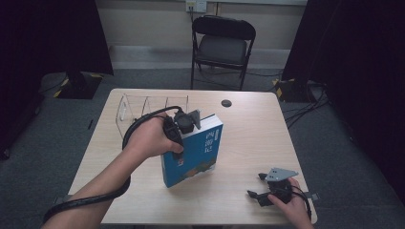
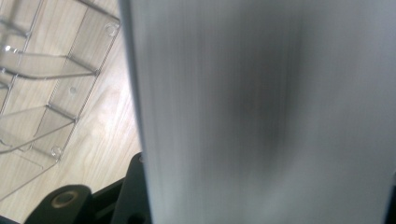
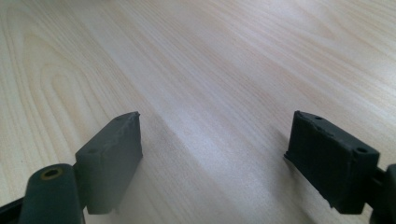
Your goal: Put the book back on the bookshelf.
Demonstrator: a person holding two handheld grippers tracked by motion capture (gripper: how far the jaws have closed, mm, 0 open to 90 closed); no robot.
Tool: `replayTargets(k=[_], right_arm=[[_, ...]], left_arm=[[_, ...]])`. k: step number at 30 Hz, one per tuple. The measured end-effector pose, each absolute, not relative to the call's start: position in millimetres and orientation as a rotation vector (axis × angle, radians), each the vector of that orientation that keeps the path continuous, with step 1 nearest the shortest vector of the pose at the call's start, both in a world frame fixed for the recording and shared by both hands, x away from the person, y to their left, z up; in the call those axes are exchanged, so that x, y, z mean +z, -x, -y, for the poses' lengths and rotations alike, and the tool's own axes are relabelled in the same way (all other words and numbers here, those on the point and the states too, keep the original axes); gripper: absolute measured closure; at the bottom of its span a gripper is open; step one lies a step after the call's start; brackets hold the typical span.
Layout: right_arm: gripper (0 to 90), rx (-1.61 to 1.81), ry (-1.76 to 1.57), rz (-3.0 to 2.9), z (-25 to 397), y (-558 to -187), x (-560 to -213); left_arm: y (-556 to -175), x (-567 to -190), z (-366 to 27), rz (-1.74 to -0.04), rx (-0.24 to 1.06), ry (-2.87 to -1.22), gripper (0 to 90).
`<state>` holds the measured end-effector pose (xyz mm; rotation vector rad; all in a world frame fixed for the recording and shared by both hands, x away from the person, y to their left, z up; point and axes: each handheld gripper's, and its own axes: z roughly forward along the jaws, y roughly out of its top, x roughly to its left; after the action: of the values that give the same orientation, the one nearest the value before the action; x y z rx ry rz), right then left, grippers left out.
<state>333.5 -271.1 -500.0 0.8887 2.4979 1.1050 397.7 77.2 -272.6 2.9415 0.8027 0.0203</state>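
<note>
One blue book [image 1: 193,152] stands tilted at frame centre on the tabletop [image 1: 248,138] in the high view, the left claw [image 1: 184,125] clenched on its top edge; it looks stiff and heavy. In the left gripper view, pale page edges loom beside a clear rack [image 2: 42,93] at upper left. In the right gripper view, the right claw [image 3: 215,158] gapes, released, over bare wood.

High view: fixed above the near edge, facing forward and down over the whole surface [image 1: 248,129], with a chair [image 1: 223,45] beyond.
Left gripper view: rides on the left tongs [image 1: 184,125], very near a book [image 2: 261,112]; a clear rack [image 2: 42,93] lies beside.
Right gripper view: rides on the right tongs [image 3: 212,158], low over bare wood.
Shared: the surface, book and rack.
</note>
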Motion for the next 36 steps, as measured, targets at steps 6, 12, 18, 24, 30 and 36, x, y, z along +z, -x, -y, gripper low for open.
replayTargets(k=[6, 12, 18, 24, 30, 36], right_arm=[[16.8, 1.105, -0.889, -2.498, 271.1, -333.5, -500.0], [16.9, 1.106, -0.889, -2.498, 271.1, -333.5, -500.0], [16.9, 1.105, -0.889, -2.498, 271.1, -333.5, -500.0], [16.9, 1.105, -0.889, -2.498, 271.1, -333.5, -500.0], [16.9, 1.106, -0.889, -2.498, 271.1, -333.5, -499.9], [16.9, 1.106, -0.889, -2.498, 271.1, -333.5, -500.0]], left_arm=[[-398.5, -270.1, -88.9, -0.874, 0.033, -2.925, 61.9], [-401.3, -268.1, -99.7, -0.918, 0.027, -2.918, 61.9], [-402.5, -265.2, -111.0, -0.962, 0.034, -2.890, 62.0], [-402.0, -262.4, -122.2, -1.007, 0.030, -2.883, 62.0], [-401.5, -259.1, -137.2, -1.036, 0.012, -2.870, 62.0], [-399.1, -259.1, -148.2, -1.075, 0.008, -2.841, 62.0]])
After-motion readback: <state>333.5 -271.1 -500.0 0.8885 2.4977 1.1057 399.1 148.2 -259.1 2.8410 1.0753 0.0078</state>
